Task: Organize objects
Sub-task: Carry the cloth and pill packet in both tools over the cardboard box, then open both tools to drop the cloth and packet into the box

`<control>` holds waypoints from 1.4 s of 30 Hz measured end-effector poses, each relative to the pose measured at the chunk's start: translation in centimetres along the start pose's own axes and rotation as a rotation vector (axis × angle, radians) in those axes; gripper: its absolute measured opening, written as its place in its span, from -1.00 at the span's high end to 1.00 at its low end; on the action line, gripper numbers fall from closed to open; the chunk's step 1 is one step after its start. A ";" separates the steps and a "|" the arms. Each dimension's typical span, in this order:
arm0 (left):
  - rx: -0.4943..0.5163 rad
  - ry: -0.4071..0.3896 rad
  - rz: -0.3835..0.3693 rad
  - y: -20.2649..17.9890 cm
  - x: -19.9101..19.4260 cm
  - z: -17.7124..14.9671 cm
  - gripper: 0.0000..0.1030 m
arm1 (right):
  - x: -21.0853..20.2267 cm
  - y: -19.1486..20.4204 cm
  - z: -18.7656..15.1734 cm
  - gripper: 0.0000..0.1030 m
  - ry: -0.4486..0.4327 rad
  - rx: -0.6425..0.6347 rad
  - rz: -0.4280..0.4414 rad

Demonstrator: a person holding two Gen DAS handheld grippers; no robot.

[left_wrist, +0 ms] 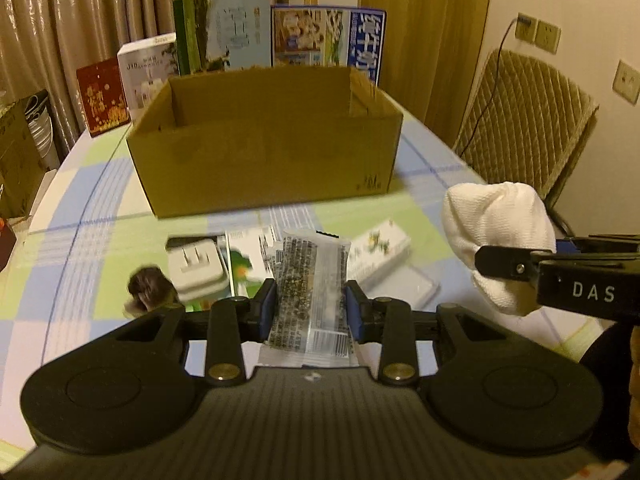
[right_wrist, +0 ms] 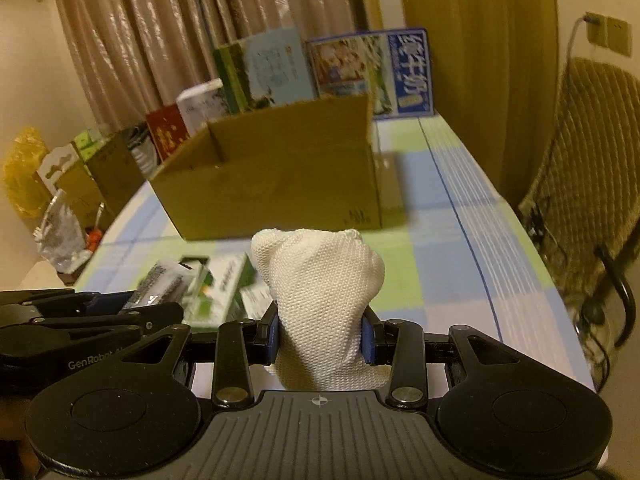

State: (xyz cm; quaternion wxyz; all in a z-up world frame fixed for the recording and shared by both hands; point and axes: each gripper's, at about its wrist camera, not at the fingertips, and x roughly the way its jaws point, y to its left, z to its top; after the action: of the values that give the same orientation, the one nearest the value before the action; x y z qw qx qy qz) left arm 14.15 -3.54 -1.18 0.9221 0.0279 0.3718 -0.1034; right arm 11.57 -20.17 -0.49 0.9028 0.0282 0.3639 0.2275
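Observation:
My left gripper point(left_wrist: 311, 308) is shut on a clear snack packet with dark print point(left_wrist: 310, 284), held above the table. My right gripper point(right_wrist: 322, 334) is shut on a white knitted cloth point(right_wrist: 320, 300); the cloth also shows at the right of the left wrist view point(left_wrist: 496, 240). An open brown cardboard box point(left_wrist: 264, 140) stands ahead on the checked tablecloth; it also shows in the right wrist view point(right_wrist: 280, 184). On the table below lie a white plug adapter point(left_wrist: 196, 268), a green-and-white carton point(left_wrist: 244, 264), a white box point(left_wrist: 380, 252) and a dark furry item point(left_wrist: 146, 284).
Several printed boxes point(left_wrist: 240, 36) stand upright behind the cardboard box along the curtain. A quilted chair point(left_wrist: 528, 120) stands at the table's right edge. Cartons and bags point(right_wrist: 64, 184) sit off the table's left side. The left gripper point(right_wrist: 80, 312) appears at the left of the right wrist view.

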 end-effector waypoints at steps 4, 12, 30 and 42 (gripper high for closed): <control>-0.014 -0.019 0.000 1.5 -0.6 2.9 0.41 | 0.2 0.7 3.2 0.32 -0.006 -0.019 0.025; -0.024 -0.058 0.009 4.9 -0.3 9.6 0.41 | 2.0 2.6 10.9 0.32 -0.038 -0.097 0.043; -0.025 -0.039 0.036 9.1 10.2 18.9 0.40 | 15.5 0.4 19.3 0.30 0.068 0.003 0.033; -0.072 -0.070 0.051 10.9 15.0 19.7 -0.04 | 20.1 -2.5 20.0 -0.63 0.041 0.103 0.062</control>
State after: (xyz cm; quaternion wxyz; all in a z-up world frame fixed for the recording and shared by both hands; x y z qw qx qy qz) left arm 40.38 1.99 2.36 0.9372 0.0004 0.3421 -0.0673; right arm 38.63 -11.45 0.64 0.8850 0.0811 0.3925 0.2369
